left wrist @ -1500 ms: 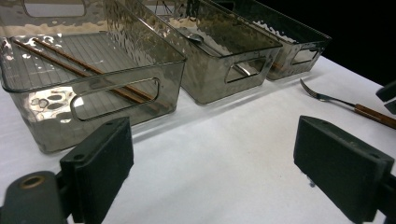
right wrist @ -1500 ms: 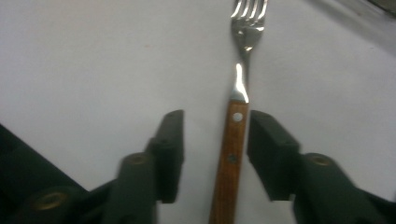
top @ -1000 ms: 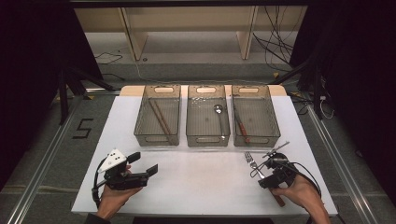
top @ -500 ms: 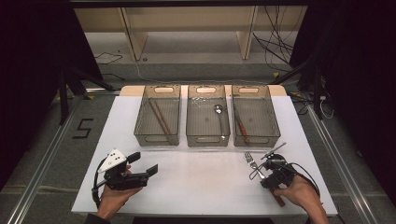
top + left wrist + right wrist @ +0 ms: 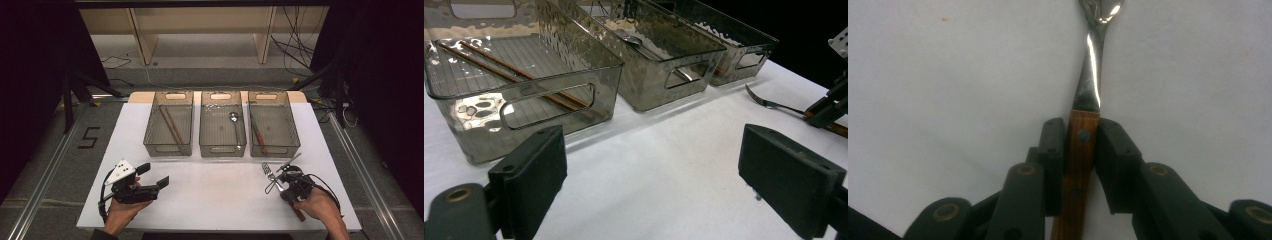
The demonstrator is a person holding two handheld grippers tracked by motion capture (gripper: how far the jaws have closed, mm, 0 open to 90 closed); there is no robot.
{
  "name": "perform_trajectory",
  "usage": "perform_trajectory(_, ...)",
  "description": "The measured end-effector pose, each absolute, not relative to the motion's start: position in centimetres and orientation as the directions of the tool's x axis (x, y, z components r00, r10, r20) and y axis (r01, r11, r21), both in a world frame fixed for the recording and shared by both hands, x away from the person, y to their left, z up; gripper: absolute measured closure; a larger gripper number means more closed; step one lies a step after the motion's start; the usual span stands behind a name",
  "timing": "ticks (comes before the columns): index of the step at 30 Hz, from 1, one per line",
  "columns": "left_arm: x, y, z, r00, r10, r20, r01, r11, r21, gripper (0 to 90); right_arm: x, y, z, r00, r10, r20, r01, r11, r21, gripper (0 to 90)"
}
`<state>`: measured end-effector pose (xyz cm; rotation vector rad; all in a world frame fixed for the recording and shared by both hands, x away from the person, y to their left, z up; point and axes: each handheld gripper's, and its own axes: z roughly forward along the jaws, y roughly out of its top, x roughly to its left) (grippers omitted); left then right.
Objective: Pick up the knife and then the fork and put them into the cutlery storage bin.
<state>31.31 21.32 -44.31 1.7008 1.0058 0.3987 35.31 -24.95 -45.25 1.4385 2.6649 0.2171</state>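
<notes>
We operate two hand-held grippers of matte black construction. The left gripper [image 5: 150,177] carries a grey three-cornered plate [image 5: 121,171] on top, marked with small dark dots, and a black cable loops from its rear past the left hand [image 5: 121,212]. In the left gripper view its jaws are thick rectangular black blocks with rounded corners, and a brass-coloured ring is set in the black link at bottom left. The right gripper [image 5: 1082,145] shows the same black links, each with a brass-coloured ring at its pivot, and small recessed screw heads on the jaw blocks. A black cable curves beside the right hand [image 5: 316,206].
</notes>
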Motion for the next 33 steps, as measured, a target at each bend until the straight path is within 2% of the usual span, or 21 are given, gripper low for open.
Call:
perform_trajectory(13, 31.4, 21.3, -44.3, 0.584, 0.782, -0.218, 0.425, -0.065, 0.903, 11.5, 35.1, -24.8, -44.8, -0.573, 0.82, -0.024, 0.801, 0.565, 0.196, 77.6)
perform_trajectory(33, 31.4, 21.4, -44.3, 0.583, 0.783, -0.217, 0.424, -0.066, 0.903, 11.5, 35.4, -24.7, -40.8, -0.603, 0.798, -0.011, 0.737, 0.562, 0.374, 77.6)
